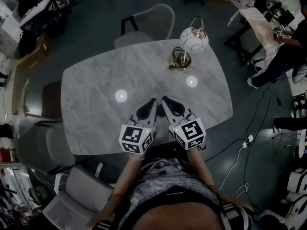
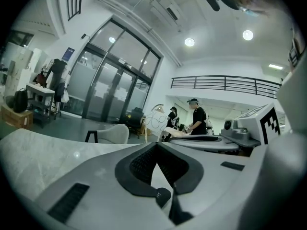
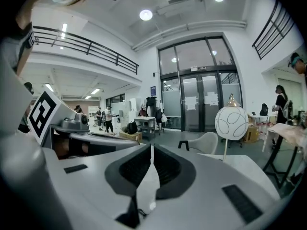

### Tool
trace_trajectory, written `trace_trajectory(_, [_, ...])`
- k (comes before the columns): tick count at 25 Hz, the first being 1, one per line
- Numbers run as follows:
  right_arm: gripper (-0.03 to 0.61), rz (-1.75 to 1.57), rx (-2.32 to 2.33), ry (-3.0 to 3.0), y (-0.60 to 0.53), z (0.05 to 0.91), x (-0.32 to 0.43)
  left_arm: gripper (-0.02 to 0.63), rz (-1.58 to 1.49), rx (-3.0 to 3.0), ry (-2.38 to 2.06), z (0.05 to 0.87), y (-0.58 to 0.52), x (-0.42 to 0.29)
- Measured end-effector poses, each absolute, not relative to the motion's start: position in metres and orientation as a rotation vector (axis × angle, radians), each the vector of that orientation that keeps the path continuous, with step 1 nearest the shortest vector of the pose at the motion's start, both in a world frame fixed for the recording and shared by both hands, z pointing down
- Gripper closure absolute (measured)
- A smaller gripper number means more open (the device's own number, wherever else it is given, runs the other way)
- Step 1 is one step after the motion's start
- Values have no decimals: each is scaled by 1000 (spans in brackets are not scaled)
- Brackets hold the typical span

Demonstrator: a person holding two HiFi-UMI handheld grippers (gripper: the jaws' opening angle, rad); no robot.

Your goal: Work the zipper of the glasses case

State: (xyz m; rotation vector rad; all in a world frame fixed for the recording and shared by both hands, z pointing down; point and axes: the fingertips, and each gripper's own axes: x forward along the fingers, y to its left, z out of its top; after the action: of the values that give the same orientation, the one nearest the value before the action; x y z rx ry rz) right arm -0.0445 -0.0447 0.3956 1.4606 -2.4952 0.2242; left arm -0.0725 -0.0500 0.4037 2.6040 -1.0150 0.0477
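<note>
Head view: the left hand-held gripper (image 1: pixel 153 101) and right hand-held gripper (image 1: pixel 165 100) lie side by side near the front edge of the counter (image 1: pixel 96 95), apparently parked. No glasses case shows anywhere. Left gripper view: jaws pressed together, empty. Right gripper view: likewise closed on nothing. No readable writing, only square markers.

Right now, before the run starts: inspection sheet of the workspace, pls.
Surface: marble table, two ceiling-light reflections on it.
Job's things: nothing seen.
Clutter: globe lamp near the far edge.
Grippers: left gripper and right gripper both shut, nothing between the jaws, tips side by side over the near edge.
Cables: power strip and cords on the floor, right of the table.
Surroundings: chairs around the table; person at another table, far right.
</note>
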Motion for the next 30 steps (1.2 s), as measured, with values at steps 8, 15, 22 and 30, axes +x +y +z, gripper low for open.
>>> trace_trajectory(8, [509, 253, 1390, -2509, -57, 405, -36, 609, 72, 2561, -1083, 412, -63, -70])
trace_trajectory(15, [510, 280, 1289, -2551, -69, 406, -19, 609, 44, 2512, -1171, 410, -75, -50])
trace_trajectory(22, [509, 304, 1212, -2574, -76, 414, -3, 609, 71, 2463, -1235, 419, -78, -41])
trace_trajectory(30, [509, 346, 1153, -2495, -80, 450, 12, 609, 173, 2404, -1284, 448, -82, -51])
